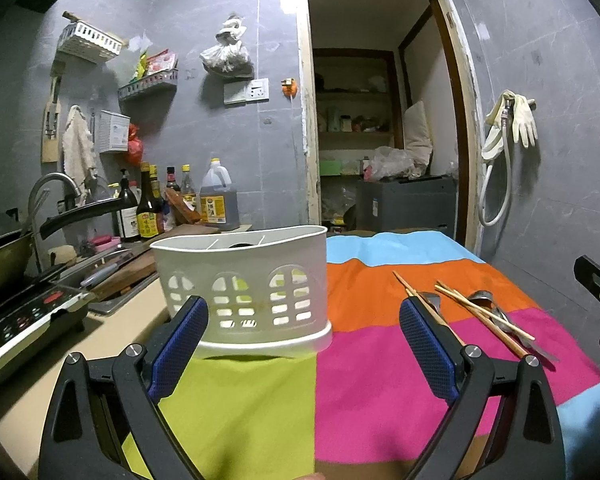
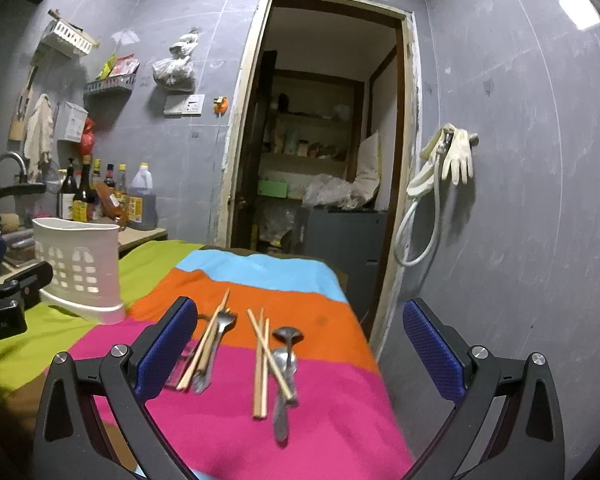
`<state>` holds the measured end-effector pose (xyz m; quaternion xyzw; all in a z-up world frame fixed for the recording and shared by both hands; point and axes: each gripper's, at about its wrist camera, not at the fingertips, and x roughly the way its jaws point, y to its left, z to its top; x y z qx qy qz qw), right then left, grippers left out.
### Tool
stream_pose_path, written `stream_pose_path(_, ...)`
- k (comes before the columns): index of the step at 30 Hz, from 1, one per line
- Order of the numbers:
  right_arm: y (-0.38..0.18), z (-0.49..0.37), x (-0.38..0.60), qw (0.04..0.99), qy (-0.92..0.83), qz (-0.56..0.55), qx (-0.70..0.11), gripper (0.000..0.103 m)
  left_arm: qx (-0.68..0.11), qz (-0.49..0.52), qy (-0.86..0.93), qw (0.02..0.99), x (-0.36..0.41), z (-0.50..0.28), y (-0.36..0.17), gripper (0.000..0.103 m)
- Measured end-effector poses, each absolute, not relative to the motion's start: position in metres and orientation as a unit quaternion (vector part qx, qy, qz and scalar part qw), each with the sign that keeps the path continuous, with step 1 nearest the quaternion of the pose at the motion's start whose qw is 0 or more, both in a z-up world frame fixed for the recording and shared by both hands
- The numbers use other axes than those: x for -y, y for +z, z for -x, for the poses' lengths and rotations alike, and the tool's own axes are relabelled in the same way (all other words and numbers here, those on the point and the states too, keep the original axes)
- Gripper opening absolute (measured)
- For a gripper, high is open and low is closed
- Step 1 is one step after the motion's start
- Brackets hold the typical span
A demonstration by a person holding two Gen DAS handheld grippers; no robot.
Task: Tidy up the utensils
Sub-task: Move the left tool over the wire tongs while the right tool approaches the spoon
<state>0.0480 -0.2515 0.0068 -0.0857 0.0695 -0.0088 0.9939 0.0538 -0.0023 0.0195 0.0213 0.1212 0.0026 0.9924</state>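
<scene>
Left gripper point(image 1: 303, 334) spread wide, empty, facing white utensil caddy point(image 1: 244, 284) upright on green part of striped cloth point(image 1: 364, 380). Right gripper point(image 2: 300, 350) likewise gaping over chopsticks point(image 2: 260, 360), spoons point(image 2: 286, 364) and, seemingly, a fork point(image 2: 216, 344) lying on pink and orange bands.

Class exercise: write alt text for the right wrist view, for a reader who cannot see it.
The open right gripper hovers over chopsticks, spoons and a fork lying on a striped cloth. A white holder stands on the cloth at left, near the left gripper; behind is a grey wall with an open doorway.
</scene>
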Motion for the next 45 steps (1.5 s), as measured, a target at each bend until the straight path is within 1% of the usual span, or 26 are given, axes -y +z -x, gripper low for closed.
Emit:
stream_pose_path(7,0.014,-0.068,0.256,0.991,-0.014,0.114,-0.064,0.103,-0.13,-0.042,-0.009,0.991,0.017,-0.081,0.027,0.094)
stream_pose_path(15,0.017,-0.096,0.271,0.988,-0.024,0.126,-0.08,0.103,-0.153,-0.058,-0.037,0.986,0.035,-0.117,0.03,0.094)
stream_pose_path(23,0.017,-0.126,0.289,0.985,-0.004,0.127,-0.115,0.103,-0.213,-0.077,-0.087,0.97,0.06,-0.163,0.022,0.094)
stream_pose_path(26,0.017,-0.139,0.295,0.983,0.009,0.125,-0.135,0.101,-0.235,-0.077,-0.101,0.964,0.067,-0.175,0.016,0.094)
stream_pose_path(29,0.014,-0.153,0.3,0.979,0.023,0.119,-0.162,0.095,-0.263,-0.075,-0.114,0.955,0.071,-0.189,0.009,0.092)
stream_pose_path(31,0.01,-0.165,0.305,0.975,0.04,0.11,-0.19,0.087,-0.286,-0.072,-0.123,0.947,0.073,-0.199,0.003,0.086)
stream_pose_path(32,0.008,-0.17,0.306,0.973,0.044,0.106,-0.201,0.085,-0.295,-0.072,-0.127,0.944,0.074,-0.202,0.0,0.081)
stream_pose_path(33,0.005,-0.176,0.308,0.97,0.051,0.102,-0.216,0.079,-0.31,-0.072,-0.133,0.939,0.075,-0.208,-0.004,0.077)
stream_pose_path(34,0.002,-0.181,0.31,0.967,0.056,0.098,-0.228,0.075,-0.32,-0.071,-0.136,0.935,0.075,-0.212,-0.008,0.075)
stream_pose_path(36,-0.004,-0.19,0.312,0.96,0.066,0.094,-0.254,0.069,-0.342,-0.067,-0.145,0.926,0.075,-0.22,-0.015,0.067)
stream_pose_path(37,-0.008,-0.194,0.312,0.956,0.072,0.094,-0.267,0.067,-0.351,-0.066,-0.149,0.922,0.077,-0.222,-0.018,0.065)
stream_pose_path(39,-0.013,-0.202,0.311,0.949,0.084,0.095,-0.289,0.063,-0.371,-0.061,-0.159,0.913,0.078,-0.228,-0.025,0.06)
stream_pose_path(42,-0.021,-0.211,0.311,0.941,0.095,0.095,-0.312,0.057,-0.391,-0.056,-0.171,0.902,0.081,-0.233,-0.033,0.057)
stream_pose_path(45,-0.027,-0.216,0.311,0.935,0.099,0.096,-0.327,0.056,-0.405,-0.061,-0.18,0.894,0.084,-0.236,-0.038,0.056)
